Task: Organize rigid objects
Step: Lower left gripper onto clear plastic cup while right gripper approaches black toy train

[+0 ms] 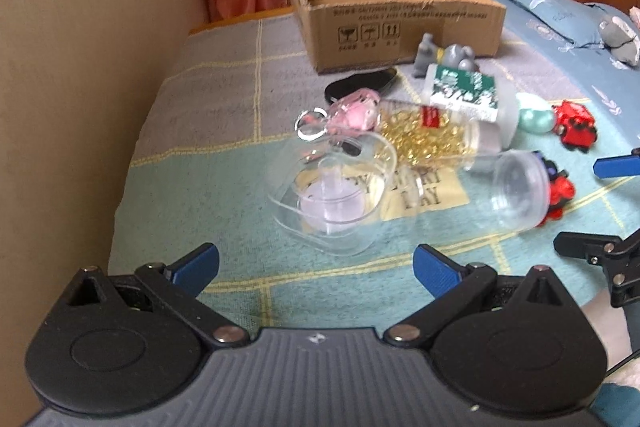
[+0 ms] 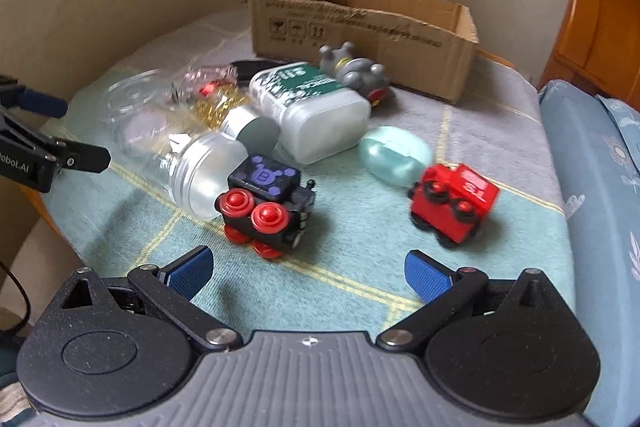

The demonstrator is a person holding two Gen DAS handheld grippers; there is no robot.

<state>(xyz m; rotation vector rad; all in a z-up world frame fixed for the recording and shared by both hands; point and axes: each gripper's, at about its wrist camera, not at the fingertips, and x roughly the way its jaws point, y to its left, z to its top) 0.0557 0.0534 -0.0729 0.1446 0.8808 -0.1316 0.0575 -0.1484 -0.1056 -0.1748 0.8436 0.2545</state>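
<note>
Both my tools are spread wide and hold nothing. My left tool (image 1: 316,269) hovers low over the bed (image 1: 192,195), on its checked blanket, with a clear plastic dome cup (image 1: 330,193) lying on its side just ahead of the blue pads. My right tool (image 2: 308,273) hovers over the same blanket; a black toy train with red wheels (image 2: 266,211) sits just ahead of its left pad, and a red toy train car (image 2: 454,205) lies near the right pad, tipped on its side. A clear jar with a frosted lid (image 2: 200,171) lies on its side, touching the black train. Behind it: a gold tangle of small bits (image 1: 416,139), a white bottle with a green label (image 2: 312,107) also on its side, and a pale mint oval case (image 2: 396,155) just beside the red car. A grey toy figure (image 2: 354,71) lies against the front of the open cardboard box (image 2: 360,31), which stands upright at the far end of the bed. A pink keychain charm (image 1: 352,111) and a black flat item (image 1: 360,83) sit near the box in the left view; both are blurred. All the loose pieces are outside the box; I can't see into it well enough to tell what it contains.
</note>
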